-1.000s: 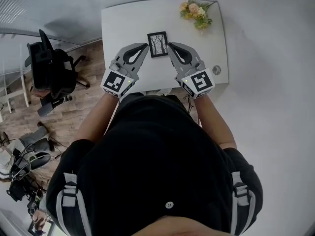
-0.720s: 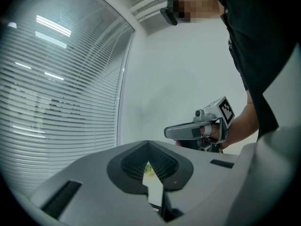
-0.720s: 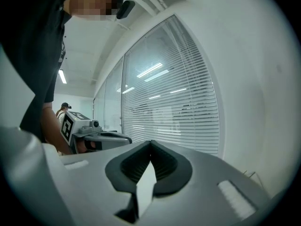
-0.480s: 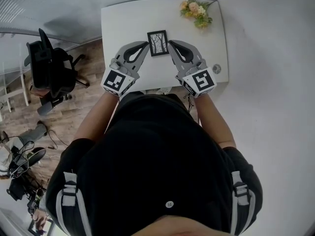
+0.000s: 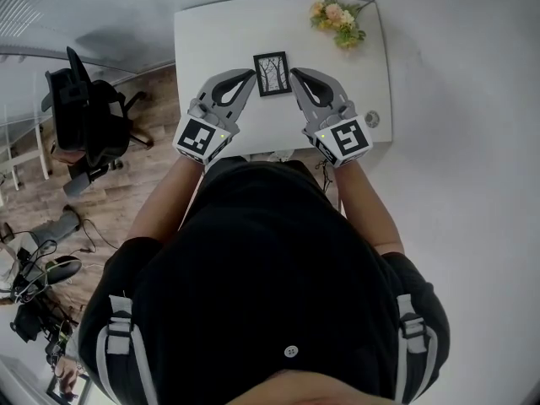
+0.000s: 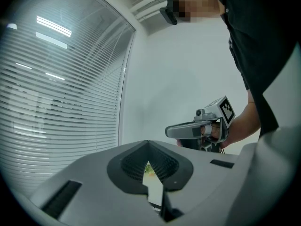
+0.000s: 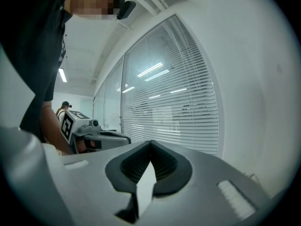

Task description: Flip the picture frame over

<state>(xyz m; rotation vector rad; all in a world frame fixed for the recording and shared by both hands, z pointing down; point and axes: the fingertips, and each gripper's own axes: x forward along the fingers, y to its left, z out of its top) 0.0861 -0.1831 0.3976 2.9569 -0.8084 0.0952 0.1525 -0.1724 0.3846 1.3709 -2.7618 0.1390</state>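
What moved: Almost nothing. Both grippers and the picture frame are in the same spots as a second ago. Only the dark clutter on the floor, at the lower left edge of the head view, has shifted a little.
Picture frame: The picture frame lies flat on the white table, in the upper middle of the head view. It has a black edge. The side with the picture of bare trees faces up.
Left gripper: The left gripper is on the left of the frame. Its tip is right by the frame's left edge. I cannot tell if it touches. Its jaws are closed, tip to tip, and they hold nothing.
Right gripper: The right gripper is on the right of the frame. Its tip is right by the frame's right edge. Its jaws are closed too, with nothing in them.
Frame and grippers: The frame sits between the two tips.
Flowers: A bunch of flowers lies near the table's upper right corner, well apart from the frame.
Round cap: A small round cap sits near the table's right edge, just right of the right gripper.
Chair: A black office chair stands on the wooden floor, left of the table.
Blinds: Window blinds fill the background of the right gripper view.
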